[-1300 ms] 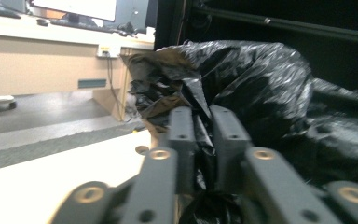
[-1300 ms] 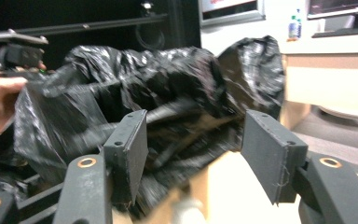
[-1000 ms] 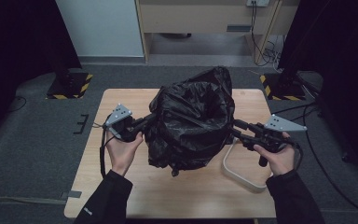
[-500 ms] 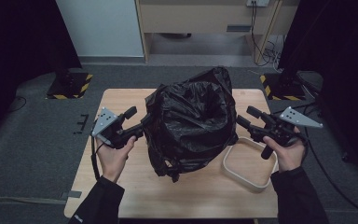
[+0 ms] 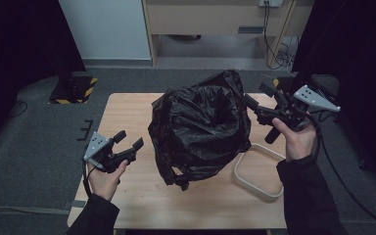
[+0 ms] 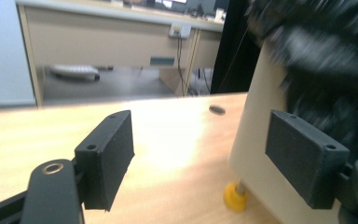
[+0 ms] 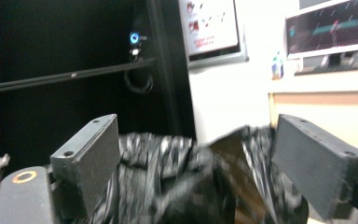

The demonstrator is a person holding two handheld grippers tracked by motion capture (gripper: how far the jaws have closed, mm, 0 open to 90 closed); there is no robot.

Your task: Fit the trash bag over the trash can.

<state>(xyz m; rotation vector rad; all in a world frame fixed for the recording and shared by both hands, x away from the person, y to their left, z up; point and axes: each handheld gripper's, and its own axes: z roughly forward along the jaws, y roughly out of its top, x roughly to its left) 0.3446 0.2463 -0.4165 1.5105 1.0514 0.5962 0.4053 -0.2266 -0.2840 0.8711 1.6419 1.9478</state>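
The bag is draped over the bin, between both tongs; left tongs and right tongs are just being opened, empty; tucking is left.

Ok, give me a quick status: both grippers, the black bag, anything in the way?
Left gripper open, just released, low beside the bin. Right gripper open, just released, by the bag's rim. Black bag draped over the bin, mouth open. Tray beside it, clear.
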